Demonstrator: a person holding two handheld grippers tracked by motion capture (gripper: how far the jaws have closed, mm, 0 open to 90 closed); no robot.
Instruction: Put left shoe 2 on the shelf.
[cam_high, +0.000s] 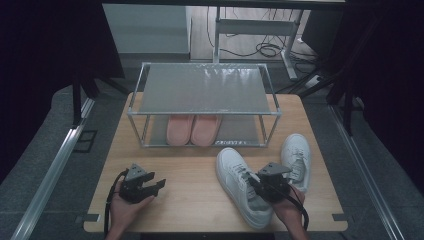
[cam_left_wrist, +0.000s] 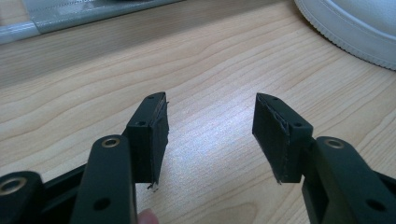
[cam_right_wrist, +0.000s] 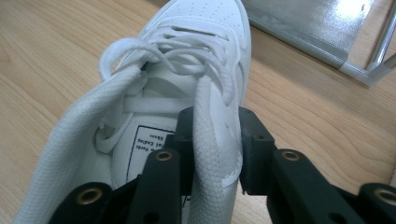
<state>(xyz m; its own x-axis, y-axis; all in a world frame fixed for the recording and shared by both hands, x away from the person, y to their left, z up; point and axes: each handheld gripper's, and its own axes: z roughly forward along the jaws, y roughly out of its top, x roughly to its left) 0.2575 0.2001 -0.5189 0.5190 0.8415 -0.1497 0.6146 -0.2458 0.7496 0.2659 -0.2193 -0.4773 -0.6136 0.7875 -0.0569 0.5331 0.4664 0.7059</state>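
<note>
**Wooden table with shoe rack; right gripper clamped on a sneaker collar**

Dim room, grey floor, dark curtains at both sides; a desk frame and loose cables beyond the far edge. Light wooden table (cam_high: 200, 175) at centre. Metal shoe rack (cam_high: 204, 89) at 12 o'clock on the table, two mesh shelves; pair of pink slippers (cam_high: 193, 129) side by side on the lower shelf, toes toward the viewer.

Left sneaker (cam_high: 242, 186), white, at 5 o'clock on the table, toe toward 11 o'clock, sole flat on the wood. Second sneaker (cam_high: 297, 159), white, just beside it at 3 o'clock of the first, toe toward the rack, untouched.

Right gripper (cam_high: 264, 186) over the heel end of the left sneaker. In the right gripper view (cam_right_wrist: 211, 149), jaws clenched on the collar wall beside the laces: one jaw inside the shoe, over the printed tongue label, the other outside. Rack corner at 1 o'clock in that view.

Left gripper (cam_high: 150, 186) at 7 o'clock on the table, low over bare wood, well apart from both sneakers. In the left gripper view (cam_left_wrist: 210, 135), jaws released, wide gap, nothing between the pads; sneaker sole edge at 2 o'clock, rack rail at 11 o'clock.
</note>
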